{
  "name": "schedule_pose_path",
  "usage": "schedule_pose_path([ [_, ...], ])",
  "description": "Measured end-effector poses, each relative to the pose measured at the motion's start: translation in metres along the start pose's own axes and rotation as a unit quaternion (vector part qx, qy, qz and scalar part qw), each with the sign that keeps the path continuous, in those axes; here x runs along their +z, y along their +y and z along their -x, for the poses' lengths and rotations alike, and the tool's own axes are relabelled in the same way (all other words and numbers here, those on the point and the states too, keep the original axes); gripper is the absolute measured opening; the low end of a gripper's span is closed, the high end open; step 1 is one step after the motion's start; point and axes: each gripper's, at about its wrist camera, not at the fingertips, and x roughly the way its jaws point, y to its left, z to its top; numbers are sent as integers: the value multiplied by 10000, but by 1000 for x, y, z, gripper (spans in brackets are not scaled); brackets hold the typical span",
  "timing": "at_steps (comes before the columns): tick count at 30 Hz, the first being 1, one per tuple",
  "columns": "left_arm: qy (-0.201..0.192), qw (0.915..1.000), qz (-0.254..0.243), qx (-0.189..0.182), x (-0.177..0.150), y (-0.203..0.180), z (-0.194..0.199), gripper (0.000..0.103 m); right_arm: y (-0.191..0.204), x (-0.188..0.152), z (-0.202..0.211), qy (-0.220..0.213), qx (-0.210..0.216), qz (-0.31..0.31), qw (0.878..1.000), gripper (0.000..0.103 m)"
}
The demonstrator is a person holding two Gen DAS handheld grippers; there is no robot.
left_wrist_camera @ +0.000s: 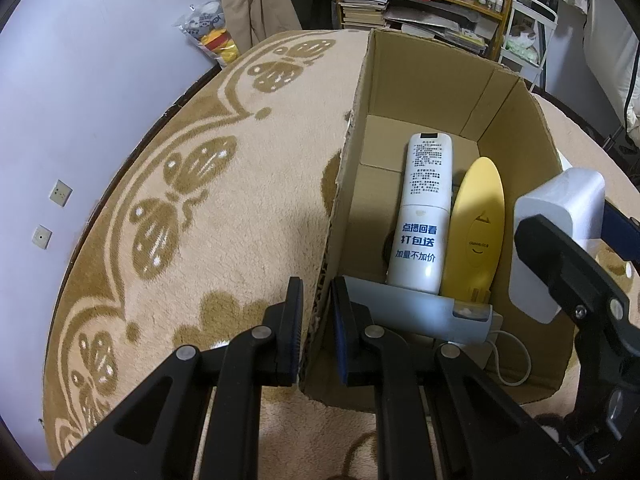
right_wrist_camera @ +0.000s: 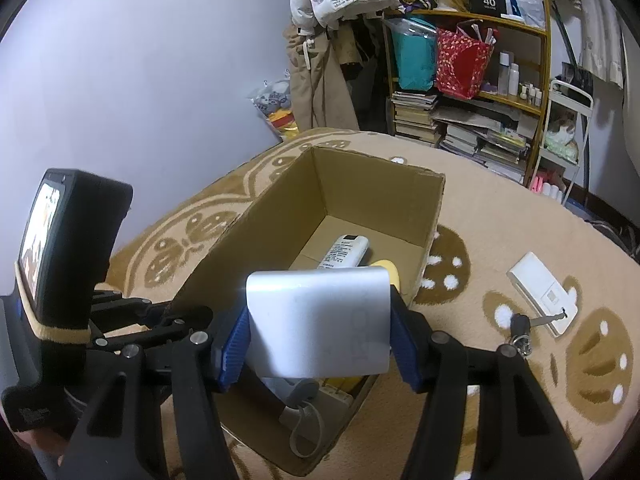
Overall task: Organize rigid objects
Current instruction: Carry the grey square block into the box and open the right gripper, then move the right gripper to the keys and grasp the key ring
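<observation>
the step in hand looks like loading: the right gripper (right_wrist_camera: 318, 330) is clamped on a silver block (right_wrist_camera: 318, 322), one blue pad on each side, and holds it in the air above the near end of the cardboard box (right_wrist_camera: 280, 216). the left gripper (left_wrist_camera: 316, 316) straddles the box's left wall near the front corner, one finger outside and one inside, close around the cardboard; whether the pads actually press the wall cannot be told, though it seems meant to steady the box.

inside the box a white remote (left_wrist_camera: 424, 216) lies lengthwise beside a yellow oval remote (left_wrist_camera: 476, 232), the two just touching along their sides. at the near end sits a grey flat gadget (left_wrist_camera: 420, 312) with a white cord (left_wrist_camera: 516, 360) looping off it. the box stands on a tan rug (left_wrist_camera: 200, 208) with brown patterning.

out on the rug, well apart from the box on the right side, a white flat device (right_wrist_camera: 542, 294) lies with a small bunch of keys (right_wrist_camera: 522, 330) touching its near edge; these look yet to be packed.

the next move probably calls for lowering the block into bare floor in the box, likely the left strip beside the white remote or the far end, then easing the pads apart only once it rests. dropped from this height, it could knock the grey gadget below it.
</observation>
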Motion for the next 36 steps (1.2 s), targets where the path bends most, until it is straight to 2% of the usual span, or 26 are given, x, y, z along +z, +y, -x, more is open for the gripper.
schedule_pose_path([
  [6, 2, 10000, 21, -24, 1, 2, 2, 13, 1, 1, 3, -46, 5, 5, 10000, 70],
  [12, -14, 10000, 22, -38, 0, 2, 4, 13, -2, 8, 16, -272, -187, -23, 9995, 77],
  [14, -10, 10000, 28, -38, 0, 3, 4, 13, -7, 10, 21, -335, -224, -94, 9991, 84],
  [17, -4, 10000, 20, -29, 0, 3, 3, 13, -17, 13, 27, -472, -384, -201, 9979, 88],
  [26, -7, 10000, 22, -31, 0, 3, 3, 13, -75, 10, 34, -561, -975, -764, 9907, 88],
  [36, -6, 10000, 21, -31, 0, 3, 3, 13, -132, -7, 19, -310, -1380, -1286, 9816, 88],
])
